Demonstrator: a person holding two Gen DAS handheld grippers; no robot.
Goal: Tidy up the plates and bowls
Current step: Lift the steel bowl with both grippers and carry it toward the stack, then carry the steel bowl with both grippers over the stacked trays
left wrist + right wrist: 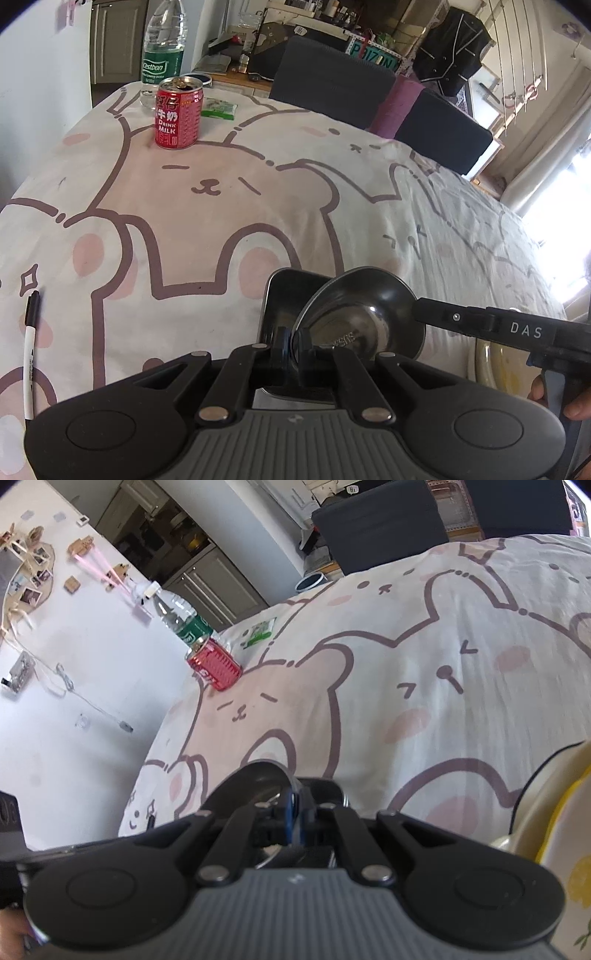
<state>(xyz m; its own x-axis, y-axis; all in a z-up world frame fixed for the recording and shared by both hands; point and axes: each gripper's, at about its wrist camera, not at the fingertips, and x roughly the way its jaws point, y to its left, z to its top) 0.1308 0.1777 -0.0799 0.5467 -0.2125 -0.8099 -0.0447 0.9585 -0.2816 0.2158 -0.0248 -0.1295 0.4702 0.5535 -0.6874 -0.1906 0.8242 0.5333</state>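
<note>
A round steel bowl (pixel 364 314) hangs tilted over the pink bear tablecloth, held from both sides. My left gripper (pixel 295 345) is shut on its near rim. My right gripper (pixel 419 312) comes in from the right and is shut on the far right rim. Behind and under the bowl lies a rectangular steel tray (pixel 279 295). In the right wrist view, the right gripper (pixel 294 814) pinches the rim of the steel bowl (pixel 255 779), and most of the bowl is hidden by the gripper body. A cream plate (pixel 495 369) lies at the lower right.
A red milk can (pixel 178 118), a water bottle (pixel 162 51) and a green packet (pixel 218 108) stand at the table's far left. A pen (pixel 29 354) lies near the left edge. A cream plate (pixel 543 805) holding a yellow-rimmed dish (pixel 576 853) lies to the right. Dark chairs (pixel 332 81) stand behind the table.
</note>
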